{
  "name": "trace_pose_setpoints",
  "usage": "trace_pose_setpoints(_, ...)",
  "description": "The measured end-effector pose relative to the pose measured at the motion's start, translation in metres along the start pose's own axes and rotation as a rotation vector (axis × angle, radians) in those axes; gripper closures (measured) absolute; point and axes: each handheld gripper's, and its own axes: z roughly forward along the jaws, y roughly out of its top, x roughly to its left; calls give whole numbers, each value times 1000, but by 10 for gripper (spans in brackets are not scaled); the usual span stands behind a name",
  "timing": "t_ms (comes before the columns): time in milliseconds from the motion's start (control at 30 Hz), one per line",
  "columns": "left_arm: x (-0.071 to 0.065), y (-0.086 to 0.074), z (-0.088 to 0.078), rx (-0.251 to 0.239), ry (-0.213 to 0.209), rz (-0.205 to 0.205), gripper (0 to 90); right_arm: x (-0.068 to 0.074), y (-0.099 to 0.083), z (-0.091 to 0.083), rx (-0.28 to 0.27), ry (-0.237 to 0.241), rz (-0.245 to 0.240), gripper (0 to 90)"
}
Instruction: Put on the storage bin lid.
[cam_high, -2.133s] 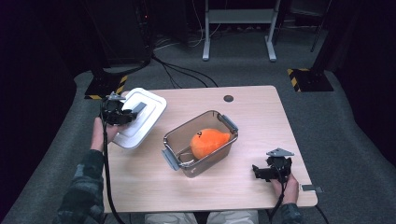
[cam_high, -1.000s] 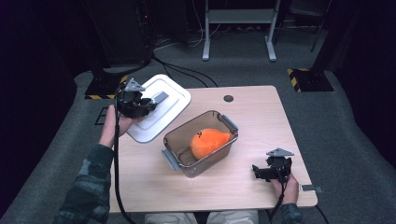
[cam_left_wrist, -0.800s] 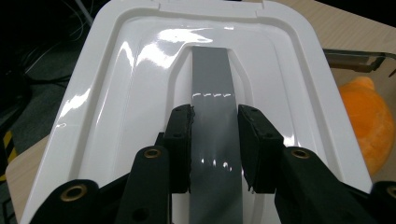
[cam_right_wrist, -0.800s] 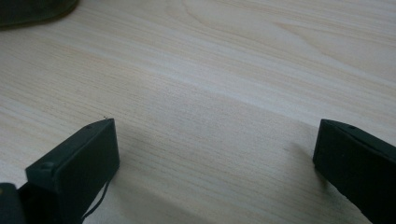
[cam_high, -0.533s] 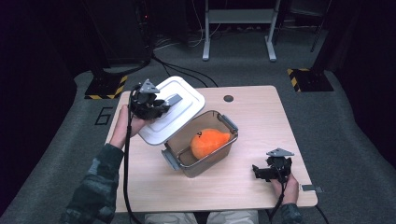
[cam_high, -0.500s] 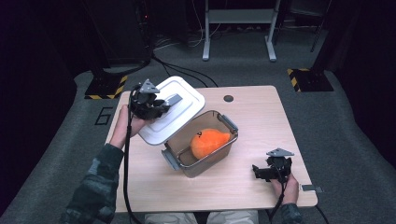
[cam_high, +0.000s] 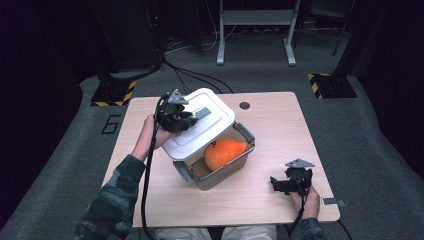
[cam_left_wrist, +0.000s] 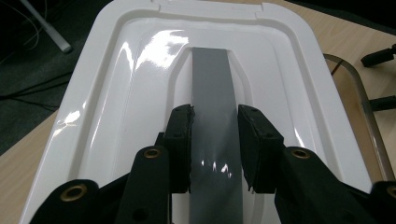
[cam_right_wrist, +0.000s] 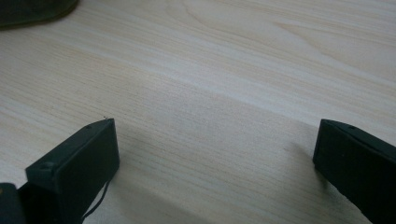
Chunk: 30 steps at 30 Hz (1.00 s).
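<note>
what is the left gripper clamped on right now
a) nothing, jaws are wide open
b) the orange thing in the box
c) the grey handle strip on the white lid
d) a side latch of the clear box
c: in the left gripper view the left gripper has its jaws closed on either side of the grey handle strip running down the middle of the white lid.

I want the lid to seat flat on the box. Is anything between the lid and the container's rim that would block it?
Nothing visible blocks it. The left tongs grip the grey handle of the white lid, which hangs tilted over the container. The orange toy inside appears to sit below the rim.
</note>
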Motion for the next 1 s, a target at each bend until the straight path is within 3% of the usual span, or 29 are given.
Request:
trace_pose_setpoints(433, -18, 0, 19, 15, -54, -29, 664, 0, 0, 0, -1, 1, 3, 0)
trace_pose_setpoints(1000, -43, -13, 52, 71, -115, -59, 664, 0, 0, 0, 1, 1, -2, 0)
